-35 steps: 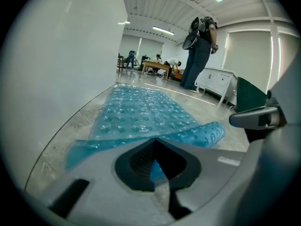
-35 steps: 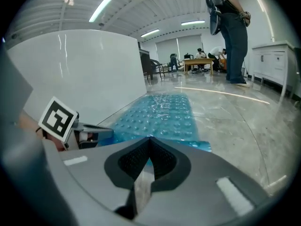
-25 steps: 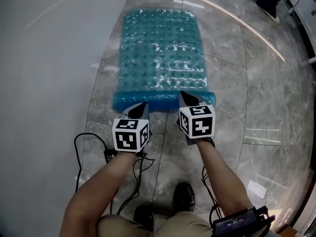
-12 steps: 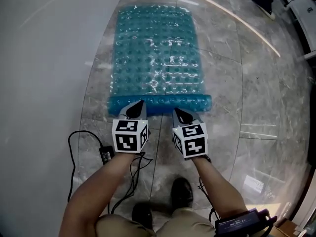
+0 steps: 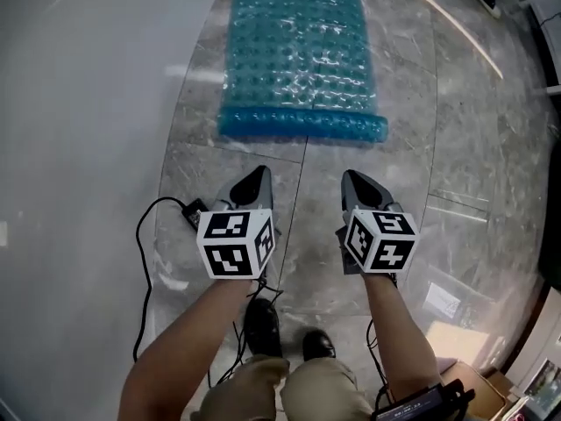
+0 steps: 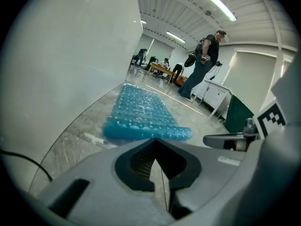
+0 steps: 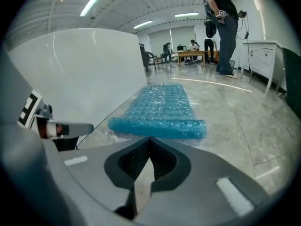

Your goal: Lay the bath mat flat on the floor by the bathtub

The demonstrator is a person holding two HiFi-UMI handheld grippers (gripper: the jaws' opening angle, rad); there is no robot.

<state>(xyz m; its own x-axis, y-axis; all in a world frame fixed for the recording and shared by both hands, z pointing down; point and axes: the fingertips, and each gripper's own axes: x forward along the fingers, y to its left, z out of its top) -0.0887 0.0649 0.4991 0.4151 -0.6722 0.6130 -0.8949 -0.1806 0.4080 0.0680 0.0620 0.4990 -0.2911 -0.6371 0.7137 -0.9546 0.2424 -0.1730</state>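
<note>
The blue bubbled bath mat (image 5: 298, 51) lies stretched out on the marble floor beside the white bathtub wall (image 5: 79, 103). Its near edge is curled into a small roll (image 5: 302, 125). My left gripper (image 5: 257, 175) and right gripper (image 5: 355, 180) hover side by side short of that edge, apart from the mat, both shut and empty. In the left gripper view the mat (image 6: 141, 114) lies ahead of the closed left gripper (image 6: 154, 141). The right gripper view shows the mat (image 7: 162, 109) beyond the closed right gripper (image 7: 150, 140).
A black cable with an adapter (image 5: 191, 210) trails on the floor at the left, by the tub wall. My shoes (image 5: 263, 323) stand below the grippers. A person (image 6: 204, 60) stands far behind the mat, near white cabinets (image 6: 211, 95).
Both grippers have drawn back toward me and risen, away from the mat's near rolled edge where their tips were. The mat stays in place.
</note>
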